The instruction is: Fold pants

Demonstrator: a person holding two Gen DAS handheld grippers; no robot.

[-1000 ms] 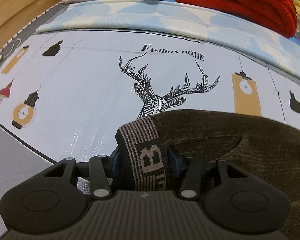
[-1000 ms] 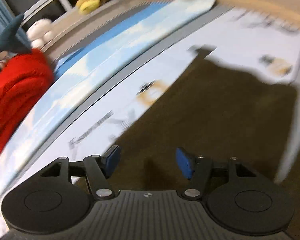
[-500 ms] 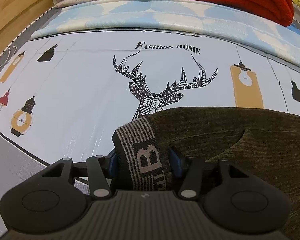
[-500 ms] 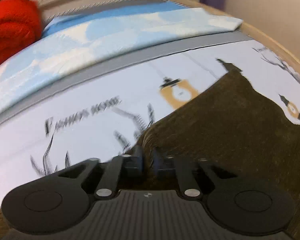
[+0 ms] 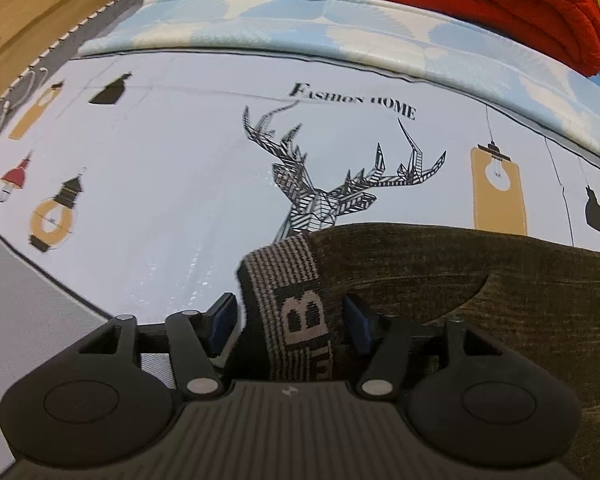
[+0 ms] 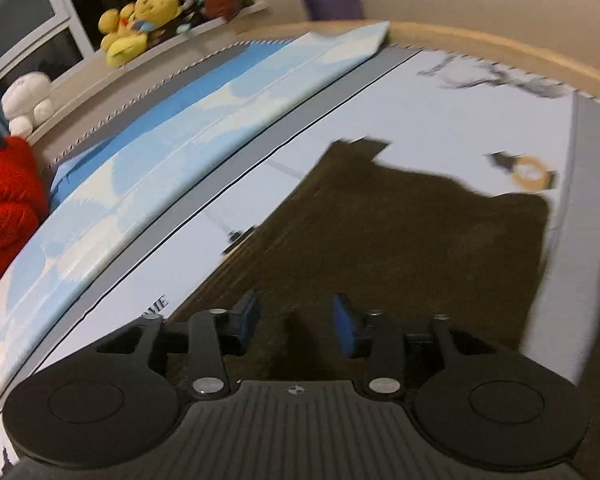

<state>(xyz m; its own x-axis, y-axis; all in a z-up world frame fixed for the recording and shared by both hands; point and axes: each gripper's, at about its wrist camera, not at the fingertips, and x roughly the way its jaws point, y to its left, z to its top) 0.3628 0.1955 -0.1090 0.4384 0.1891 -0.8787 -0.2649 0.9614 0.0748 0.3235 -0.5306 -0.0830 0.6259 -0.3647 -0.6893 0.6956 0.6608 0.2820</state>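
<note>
Dark olive knit pants (image 5: pixel 480 296) flat on printed mat, mid-bed. Left gripper (image 5: pixel 290 322) just spreading, striped waistband (image 5: pixel 290 280) between unpressed pads, letting go. Right gripper (image 6: pixel 294 322) reopened, empty, above fabric.

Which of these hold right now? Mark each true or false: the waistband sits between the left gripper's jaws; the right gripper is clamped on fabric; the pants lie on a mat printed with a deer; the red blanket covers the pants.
1. The waistband sits between the left gripper jaws. True; the jaws have just been opening and the left pad stands clear of it.
2. The right gripper is clamped on fabric. False; its jaws have just opened, nothing pinched between them.
3. The pants lie on a mat printed with a deer. True.
4. The red blanket covers the pants. False; it lies apart, beyond the mat.
</note>
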